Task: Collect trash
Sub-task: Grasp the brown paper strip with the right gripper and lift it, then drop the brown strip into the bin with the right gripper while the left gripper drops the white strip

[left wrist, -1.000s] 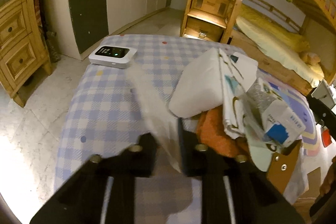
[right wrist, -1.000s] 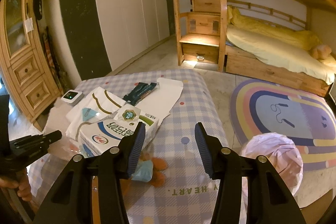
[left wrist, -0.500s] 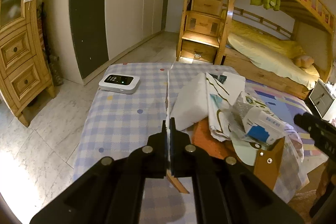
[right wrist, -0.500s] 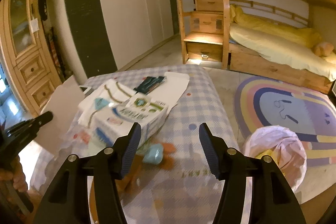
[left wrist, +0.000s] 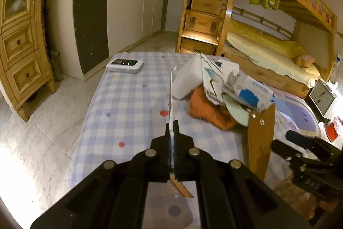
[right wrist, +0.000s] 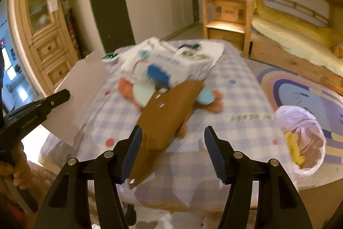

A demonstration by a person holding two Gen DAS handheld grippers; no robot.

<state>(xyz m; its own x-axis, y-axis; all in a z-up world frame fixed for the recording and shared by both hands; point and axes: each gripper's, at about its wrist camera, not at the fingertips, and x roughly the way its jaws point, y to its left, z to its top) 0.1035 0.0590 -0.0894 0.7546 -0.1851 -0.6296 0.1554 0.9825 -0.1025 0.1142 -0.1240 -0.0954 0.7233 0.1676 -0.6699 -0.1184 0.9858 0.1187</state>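
Observation:
My left gripper (left wrist: 172, 130) is shut on the edge of a flat white card sheet (left wrist: 171, 98), which I hold edge-on above the checked table; it also shows in the right wrist view (right wrist: 85, 98). A trash pile lies on the table: a white and blue carton (left wrist: 253, 96), white packaging (left wrist: 188, 78), an orange cloth (left wrist: 210, 108) and a brown leather strip (right wrist: 169, 113). My right gripper (right wrist: 173, 149) is open, just before the brown strip and above the table's near edge. The right gripper also shows in the left wrist view (left wrist: 304, 153).
A white device with green lights (left wrist: 125, 65) sits at the table's far left corner. A bin lined with a pink bag (right wrist: 300, 136) stands on the rainbow rug right of the table. A wooden cabinet (left wrist: 19, 44) stands left, a bunk bed (left wrist: 268, 50) behind.
My left gripper closed on the white sheet and lifted it upright. My right gripper moved in and lower toward the pile, and its jaws opened wider.

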